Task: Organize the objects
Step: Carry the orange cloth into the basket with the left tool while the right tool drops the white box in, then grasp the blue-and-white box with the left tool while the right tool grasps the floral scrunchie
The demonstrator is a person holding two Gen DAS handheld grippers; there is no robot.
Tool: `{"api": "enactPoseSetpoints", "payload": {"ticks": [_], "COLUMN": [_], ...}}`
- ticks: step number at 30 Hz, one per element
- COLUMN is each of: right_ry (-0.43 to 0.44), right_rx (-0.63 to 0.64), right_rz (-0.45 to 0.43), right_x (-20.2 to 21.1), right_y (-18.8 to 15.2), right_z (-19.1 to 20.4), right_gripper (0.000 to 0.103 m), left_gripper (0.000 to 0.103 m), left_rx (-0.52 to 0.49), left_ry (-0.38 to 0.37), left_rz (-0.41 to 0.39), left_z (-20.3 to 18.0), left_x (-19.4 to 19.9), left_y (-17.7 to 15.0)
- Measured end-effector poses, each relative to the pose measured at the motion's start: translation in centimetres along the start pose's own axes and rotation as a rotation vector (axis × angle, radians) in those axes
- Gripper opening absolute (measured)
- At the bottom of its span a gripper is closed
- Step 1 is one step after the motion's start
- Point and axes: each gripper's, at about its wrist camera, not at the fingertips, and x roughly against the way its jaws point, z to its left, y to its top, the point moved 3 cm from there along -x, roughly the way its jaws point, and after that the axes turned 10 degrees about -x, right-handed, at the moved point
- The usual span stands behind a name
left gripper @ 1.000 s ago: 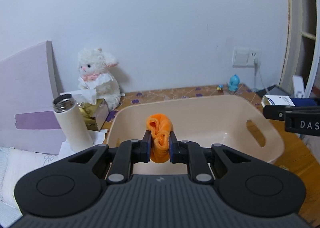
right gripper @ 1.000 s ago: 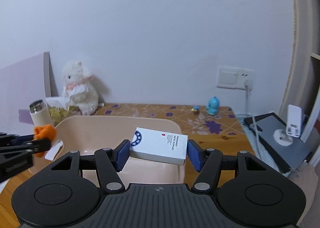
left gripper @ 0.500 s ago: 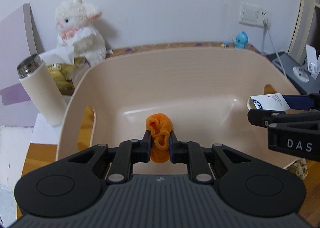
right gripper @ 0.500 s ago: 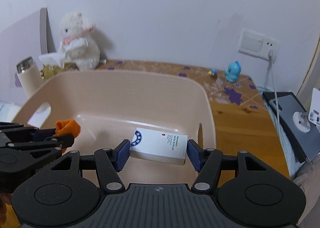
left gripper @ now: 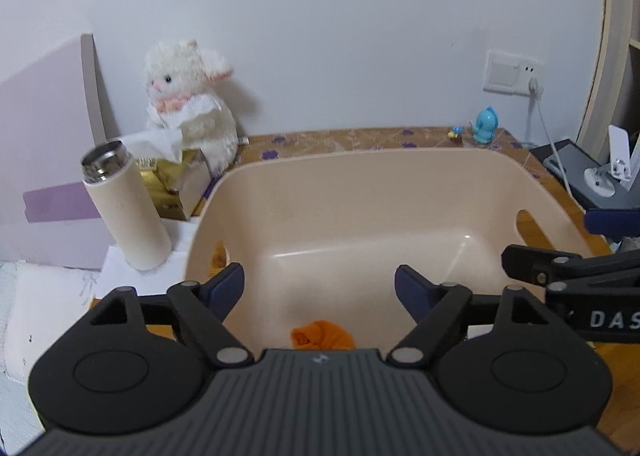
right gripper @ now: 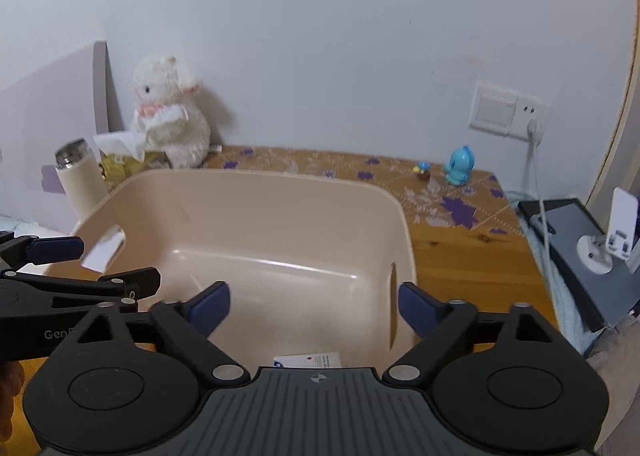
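Note:
A beige plastic basin (left gripper: 360,192) stands on the wooden table; it also shows in the right wrist view (right gripper: 256,216). My left gripper (left gripper: 319,288) is open above the basin's near side, and an orange cloth (left gripper: 322,338) lies on the basin floor just below it. My right gripper (right gripper: 314,304) is open over the basin's right part, and a white box (right gripper: 308,361) lies in the basin beneath it, partly hidden by the gripper body. The right gripper's fingers (left gripper: 568,268) show at the right edge of the left wrist view.
A cream thermos (left gripper: 124,208), a gold tissue box (left gripper: 172,188) and a white plush lamb (left gripper: 188,104) stand left of the basin. A small blue figure (right gripper: 460,166) stands by the wall near a socket (right gripper: 508,110). A dark device (right gripper: 576,244) lies at right.
Both grippers have opened and lifted. The orange cloth dropped from the left one and the white box from the right one; both now lie in the basin.

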Motion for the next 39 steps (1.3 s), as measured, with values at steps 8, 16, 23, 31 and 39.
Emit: {"api": "enactPoseSetpoints", "payload": {"ticks": [8, 16, 23, 31, 39], "right_ry": [0.0, -0.037, -0.083, -0.141, -0.194], "right_rx": [-0.031, -0.037, -0.029, -0.005, 0.045], "right_rz": [-0.042, -0.016, 0.028, 0.099, 0.153], "right_x": [4.6, 7.0, 6.8, 4.3, 0.7], "right_y": [-0.5, -3.3, -5.8, -8.7, -10.7], "right_z": [-1.4, -3.3, -5.2, -7.6, -8.9], "right_gripper": [0.103, 0.103, 0.103, 0.103, 0.103], "left_gripper": [0.09, 0.095, 0.095, 0.095, 0.095], "left_rx": [0.008, 0.019, 0.023, 0.029, 0.049], "left_ry": [0.017, 0.032, 0.037, 0.029, 0.015], "left_rz": [-0.041, -0.031, 0.029, 0.101, 0.138], "left_z": [0.3, 0.8, 1.2, 1.5, 2.0], "left_x": [4.7, 7.3, 7.0, 4.4, 1.2], "left_y": [-0.7, -3.3, -6.7, -9.7, -10.9]}}
